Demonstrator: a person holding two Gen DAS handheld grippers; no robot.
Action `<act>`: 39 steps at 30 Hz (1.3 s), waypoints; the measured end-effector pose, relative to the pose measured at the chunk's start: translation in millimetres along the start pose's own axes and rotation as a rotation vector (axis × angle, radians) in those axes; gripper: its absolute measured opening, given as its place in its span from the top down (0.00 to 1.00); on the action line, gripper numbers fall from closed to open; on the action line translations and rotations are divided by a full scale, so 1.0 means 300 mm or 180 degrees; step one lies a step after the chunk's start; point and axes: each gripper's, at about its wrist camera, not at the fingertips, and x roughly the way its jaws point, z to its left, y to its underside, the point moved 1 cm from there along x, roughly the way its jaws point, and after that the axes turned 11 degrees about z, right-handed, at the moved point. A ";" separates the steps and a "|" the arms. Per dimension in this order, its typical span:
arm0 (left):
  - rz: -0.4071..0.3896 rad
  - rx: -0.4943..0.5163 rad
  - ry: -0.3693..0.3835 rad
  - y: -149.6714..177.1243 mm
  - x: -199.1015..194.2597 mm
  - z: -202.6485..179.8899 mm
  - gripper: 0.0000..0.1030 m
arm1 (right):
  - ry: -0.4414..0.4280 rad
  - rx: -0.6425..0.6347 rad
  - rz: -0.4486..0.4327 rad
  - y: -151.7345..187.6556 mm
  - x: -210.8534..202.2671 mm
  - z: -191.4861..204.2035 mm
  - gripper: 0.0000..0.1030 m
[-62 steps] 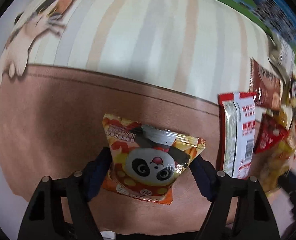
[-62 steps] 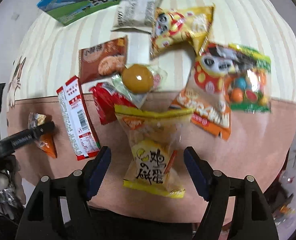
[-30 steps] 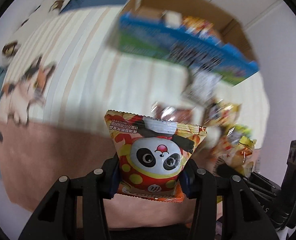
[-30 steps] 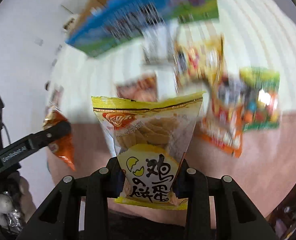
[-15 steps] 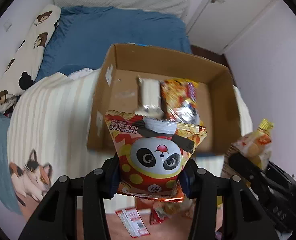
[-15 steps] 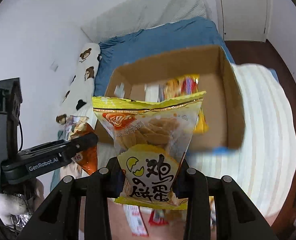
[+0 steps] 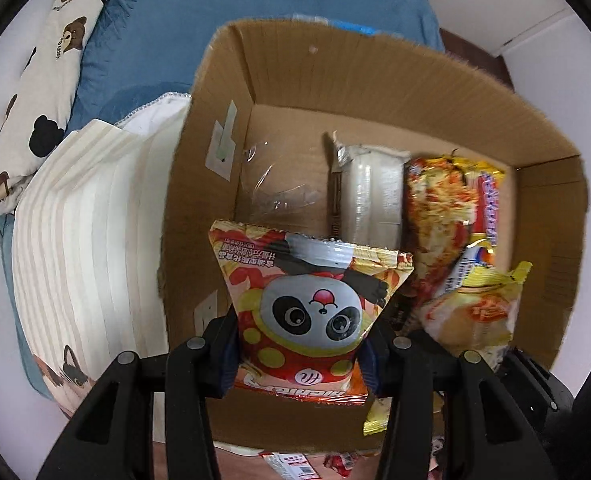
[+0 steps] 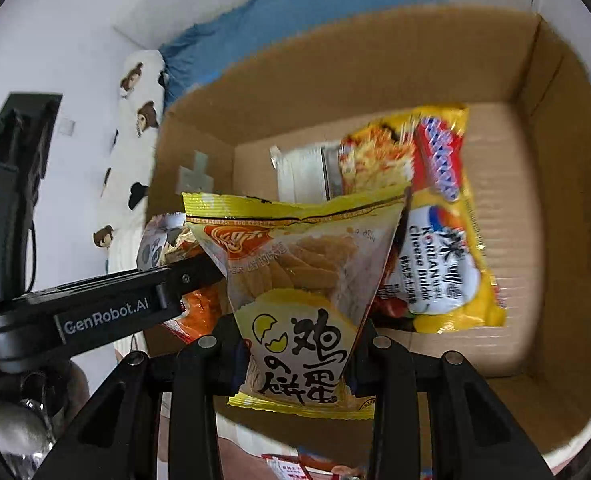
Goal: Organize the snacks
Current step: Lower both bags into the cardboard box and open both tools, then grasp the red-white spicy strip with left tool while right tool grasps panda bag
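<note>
blue bedding (image 7: 223, 20) and a bear-print pillow (image 7: 43, 80) fill the background, with a cream striped blanket (image 7: 87, 232) spread beneath an open cardboard box (image 7: 375, 80). on the box floor we see a pale wrapped packet (image 7: 369, 196) toward the middle, and just beside it, on the side of the right wall, a yellow and red noodle packet (image 8: 435, 216) printed with "korean cheese buldak"; its edge overlaps the pale one. clear tape shines on the bare cardboard near the left wall, and a paper label is stuck to that wall inside.

our left gripper (image 7: 301, 340) is closed to a narrow gap on the lower part of a panda snack bag (image 7: 307, 308), a pad pressing each side, and the bag's wider sealed top fans out above the fingers. it hangs over the near left part of the box. our right gripper (image 8: 301, 344) is clamped just as tightly on a yellow egg-cracker bag (image 8: 299, 280), held by its lower half over the near edge of the box, close beside the panda bag. a few loose packets show below the box's near wall, too cut off to name.
</note>
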 end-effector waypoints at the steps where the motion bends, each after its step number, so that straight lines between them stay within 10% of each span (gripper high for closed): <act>1: 0.0030 0.0013 -0.0026 -0.007 0.016 -0.002 0.56 | -0.0027 0.0015 0.0050 -0.003 0.020 -0.003 0.62; 5: 0.0236 0.0102 -0.0141 -0.015 0.080 -0.014 0.54 | -0.0047 0.0053 0.0336 -0.018 0.117 0.000 0.61; 9: 0.0137 0.0044 -0.0221 -0.008 0.098 -0.007 0.18 | 0.0084 0.0089 0.0521 -0.023 0.161 -0.011 0.03; 19: -0.0052 0.0099 -0.0069 0.068 0.050 -0.029 0.13 | 0.0298 0.0001 0.0341 0.006 0.065 -0.031 0.03; 39: -0.1597 0.0210 0.0000 0.485 -0.264 -0.055 0.13 | 0.0910 -0.0245 -0.0975 0.361 -0.340 -0.086 0.03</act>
